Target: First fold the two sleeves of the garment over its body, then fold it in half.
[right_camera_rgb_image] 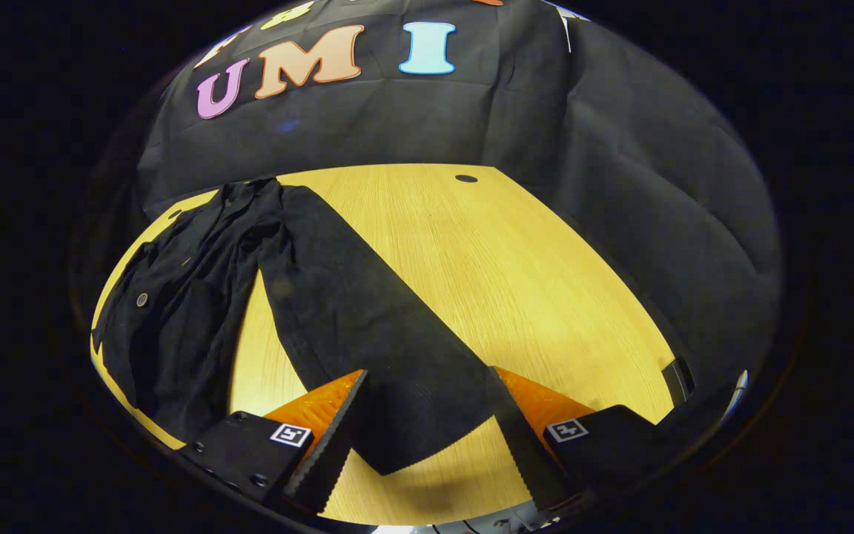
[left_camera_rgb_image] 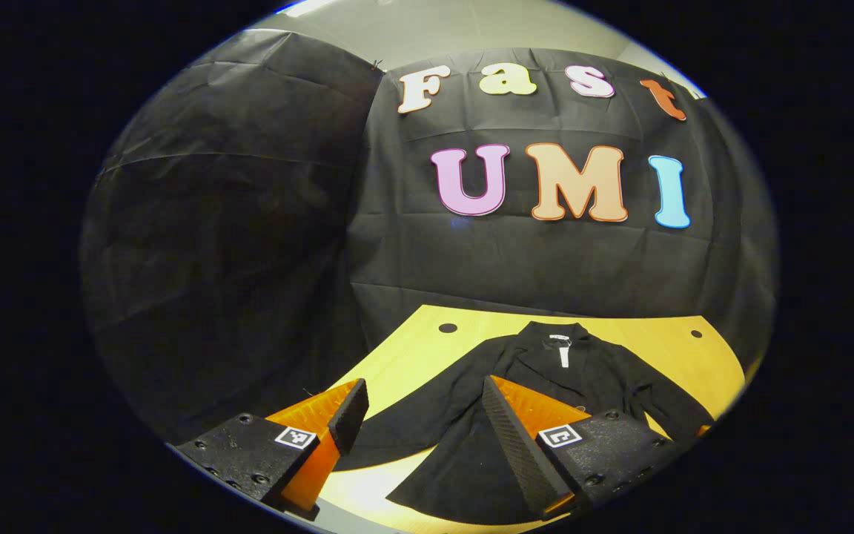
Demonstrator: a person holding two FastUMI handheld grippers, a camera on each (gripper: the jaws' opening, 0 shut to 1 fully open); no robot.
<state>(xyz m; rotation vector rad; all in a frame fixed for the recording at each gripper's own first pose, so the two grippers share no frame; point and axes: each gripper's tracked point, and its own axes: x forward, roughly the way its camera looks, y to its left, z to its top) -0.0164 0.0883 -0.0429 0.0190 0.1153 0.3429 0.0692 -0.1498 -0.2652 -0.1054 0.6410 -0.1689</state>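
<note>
Left gripper view: a black jacket [left_camera_rgb_image: 545, 371] is seen lying flat on the yellow wooden surface [left_camera_rgb_image: 412, 356]. Its collar points toward the black booth wall, and a white tag is seen inside the collar. Both sleeves are spread out to the sides of the jacket and are not folded over its body yet. The left claw [left_camera_rgb_image: 423, 423] is held wide open above the near part of the jacket. Nothing is gripped between its two black pads. One pad is seen over the jacket's body, and the other is seen past the jacket's left edge.

In the right gripper view, one long sleeve [right_camera_rgb_image: 368, 326] is seen stretched out from the jacket's body [right_camera_rgb_image: 175, 311] across the surface [right_camera_rgb_image: 516, 282]. The sleeve's end lies near the right claw [right_camera_rgb_image: 427, 426]. This claw is also held wide open, with the sleeve's end seen between its two pads. The sleeve is not pinched. A small round button is seen on the jacket's body.
</note>
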